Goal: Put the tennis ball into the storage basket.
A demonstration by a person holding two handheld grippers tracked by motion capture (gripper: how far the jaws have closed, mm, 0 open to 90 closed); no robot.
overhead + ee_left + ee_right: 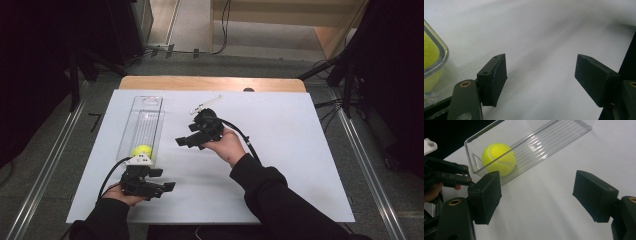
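- Jaws of the right gripper (536, 195) stand wide apart with nothing between them; in the high view the same gripper (187, 141) is held above mid-table, tilted toward the bin
- Left gripper (540, 75) likewise spread and empty, only bare white table cover (541, 32) between its pads; in the high view it (162, 186) sits low near the front edge, just beside the bin's near end
- Tennis ball (498, 159), yellow-green, rests inside the clear plastic bin (564, 135) at its near end, touching or almost touching the end wall with the handle cut-out; also seen in the high view (141, 150)
- Bin (146, 116) is long and narrow, ribbed floor, lying lengthwise away from the person on the left half of the table; rest of it looks empty
- Small white strip-like item (206, 105) lies beyond the right gripper; too small to identify
- Judgement: step in hand is a reach for the ball with the right gripper
- To do it well: come in from above through the open top, keep the pads clear of the side walls, centre them on the ball's widest part, close gently since felt gives
- Risk: ball is round and may roll down the ribbed floor if nudged; the left gripper could steady the near end wall
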